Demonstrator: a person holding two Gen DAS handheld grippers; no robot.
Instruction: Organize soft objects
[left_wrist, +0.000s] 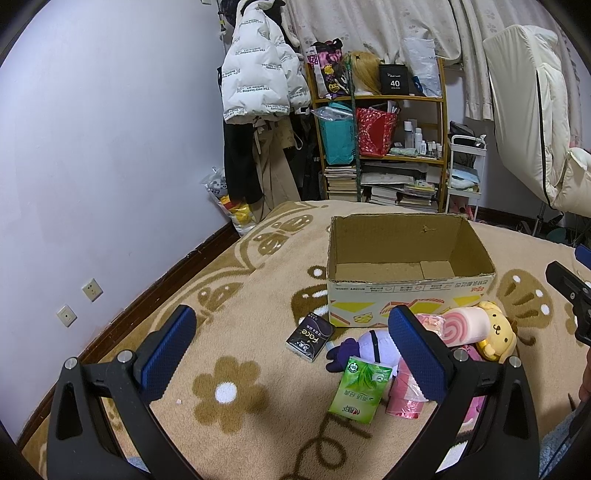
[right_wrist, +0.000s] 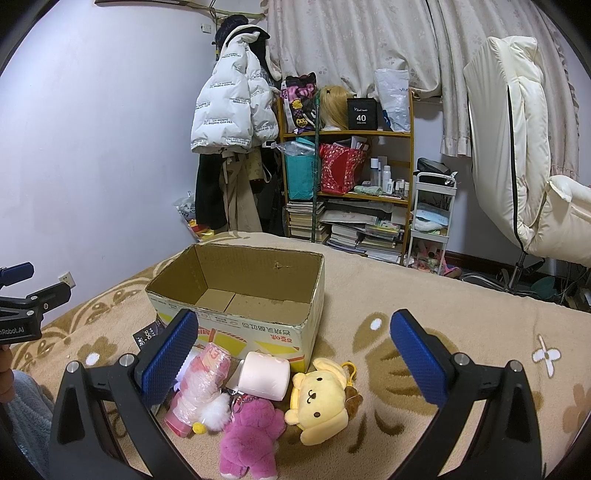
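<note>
Plush toys (right_wrist: 317, 402) heaped on blanket (right_wrist: 406, 288) against cardboard box (right_wrist: 236, 295); left gripper (left_wrist: 291, 343), right gripper (right_wrist: 293, 345) gaping, seemingly empty.

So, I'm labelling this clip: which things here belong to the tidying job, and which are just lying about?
Job:
cardboard box
yellow dog plush
pink bear plush
pink roll cushion
purple plush
green tissue pack
black tissue pack

Lying about:
bookshelf
white jacket
chair
curtain
</note>
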